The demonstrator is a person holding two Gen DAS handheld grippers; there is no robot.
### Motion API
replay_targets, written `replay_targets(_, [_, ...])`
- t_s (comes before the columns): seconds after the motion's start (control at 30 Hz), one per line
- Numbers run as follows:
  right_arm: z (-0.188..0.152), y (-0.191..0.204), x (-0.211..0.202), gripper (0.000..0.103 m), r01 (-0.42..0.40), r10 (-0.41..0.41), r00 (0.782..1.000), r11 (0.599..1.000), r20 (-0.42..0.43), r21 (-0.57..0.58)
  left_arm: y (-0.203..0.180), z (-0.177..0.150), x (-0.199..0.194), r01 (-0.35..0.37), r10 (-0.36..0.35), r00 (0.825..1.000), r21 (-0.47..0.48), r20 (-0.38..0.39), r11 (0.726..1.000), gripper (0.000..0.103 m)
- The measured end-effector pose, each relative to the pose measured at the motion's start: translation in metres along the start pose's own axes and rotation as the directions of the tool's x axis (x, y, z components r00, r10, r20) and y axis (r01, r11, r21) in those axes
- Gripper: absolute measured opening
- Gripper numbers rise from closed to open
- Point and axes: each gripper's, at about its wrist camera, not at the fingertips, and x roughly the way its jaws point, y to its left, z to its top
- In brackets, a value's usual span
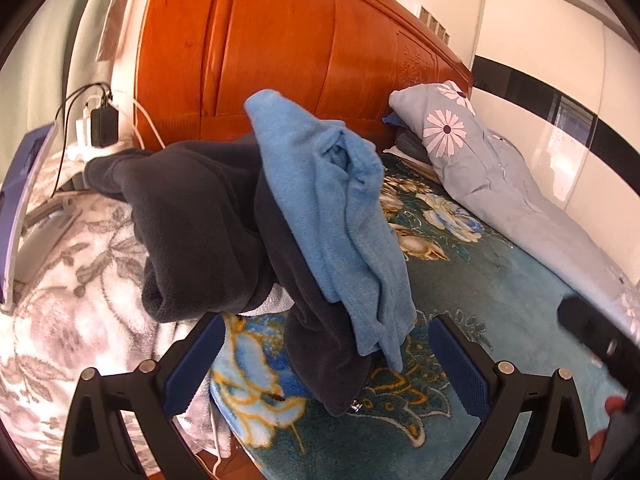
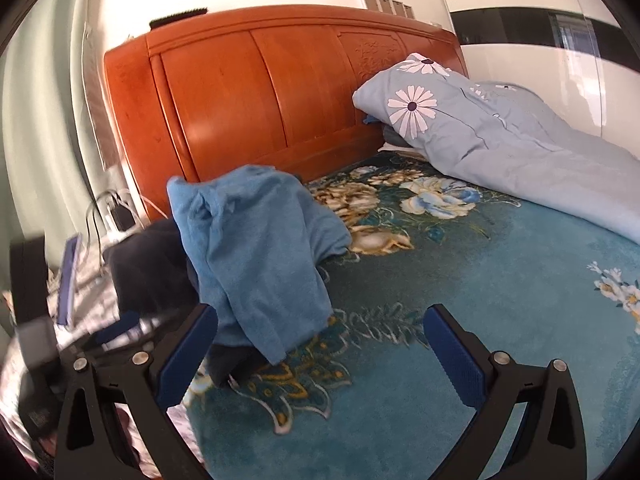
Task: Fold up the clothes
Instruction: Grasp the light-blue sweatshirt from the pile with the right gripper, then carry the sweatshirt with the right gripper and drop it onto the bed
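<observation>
Both grippers were wide open and held nothing. Left gripper (image 1: 324,364) had its fingers either side of the clothes pile; the lower end of the dark garment (image 1: 200,216) sat between them, at 12 o'clock and very near, though contact couldn't be confirmed. Right gripper (image 2: 318,354) hung over bare teal blanket (image 2: 460,280), pile off at 10 to 11 o'clock, clearly farther. Left was the nearer one for a first grab, I'd judge.

Blue garment (image 1: 332,208) was draped over the dark one, long axis running from 11 o'clock far down to 5 o'clock near in the left view, its hem hanging toward the gripper. Everything was crumpled, nothing folded yet. The pile lay at the bed's left edge, partly on a grey floral blanket (image 1: 60,288). Beyond: pale blue quilt (image 2: 500,140) at 1 o'clock, wooden headboard (image 2: 248,92) behind.
</observation>
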Motion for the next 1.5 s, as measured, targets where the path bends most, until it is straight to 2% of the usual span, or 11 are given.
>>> replay_targets(0.17, [0.042,0.023,0.036,0.103,-0.074,0.07,0.996,0.996,-0.057,-0.06,0.024,-0.002,0.001,0.006,-0.006,1.0,-0.075,0.004,0.997,0.103])
replay_targets(0.37, [0.071,0.057,0.107,0.1,-0.095,0.072,0.981,0.988,-0.18,-0.124,0.043,-0.001,0.007,0.096,-0.104,0.994,-0.138,-0.047,0.986,0.103])
replay_targets(0.47, [0.074,0.065,0.146,0.073,-0.091,0.064,0.96,0.992,-0.272,-0.088,0.045,0.001,0.003,0.084,-0.093,0.993,-0.123,-0.071,0.989,0.103])
replay_targets(0.53, [0.076,0.067,0.17,0.031,-0.088,0.067,0.941,0.995,-0.332,-0.048,0.048,0.003,-0.004,0.09,-0.1,0.992,-0.119,-0.078,0.989,0.103])
replay_targets(0.6, [0.075,0.05,0.17,0.005,-0.1,0.125,0.929,0.991,-0.348,0.088,0.051,0.004,-0.013,0.107,-0.117,0.99,-0.122,-0.076,0.987,0.103])
replay_targets(0.8, [0.109,-0.019,0.07,0.003,-0.013,0.04,0.985,0.987,-0.169,0.162,0.041,0.014,-0.042,0.173,-0.183,0.981,-0.129,-0.069,0.976,0.103])
replay_targets(0.97, [0.151,-0.071,-0.044,0.003,0.077,-0.069,0.996,0.983,-0.051,0.168,0.0,0.02,-0.075,0.286,-0.291,0.956,-0.095,-0.037,0.953,0.103])
replay_targets(1.07, [0.157,-0.081,-0.115,0.003,0.168,-0.169,0.986,0.978,0.003,0.124,-0.033,0.014,-0.091,0.325,-0.327,0.944,-0.039,-0.045,0.945,0.103])
replay_targets(1.17, [0.162,-0.09,-0.187,0.003,0.259,-0.265,0.963,0.962,0.06,0.085,-0.069,0.004,-0.104,0.393,-0.392,0.917,-0.014,-0.074,0.92,0.103])
replay_targets(1.37, [0.172,-0.109,-0.325,0.003,0.428,-0.426,0.887,0.903,0.177,0.026,-0.142,-0.016,-0.138,0.492,-0.484,0.867,0.048,-0.118,0.869,0.103])
replay_targets(1.5, [0.16,-0.116,-0.346,0.003,0.388,-0.388,0.904,0.921,0.177,0.039,-0.18,-0.028,-0.155,0.522,-0.507,0.849,0.093,-0.15,0.848,0.103])
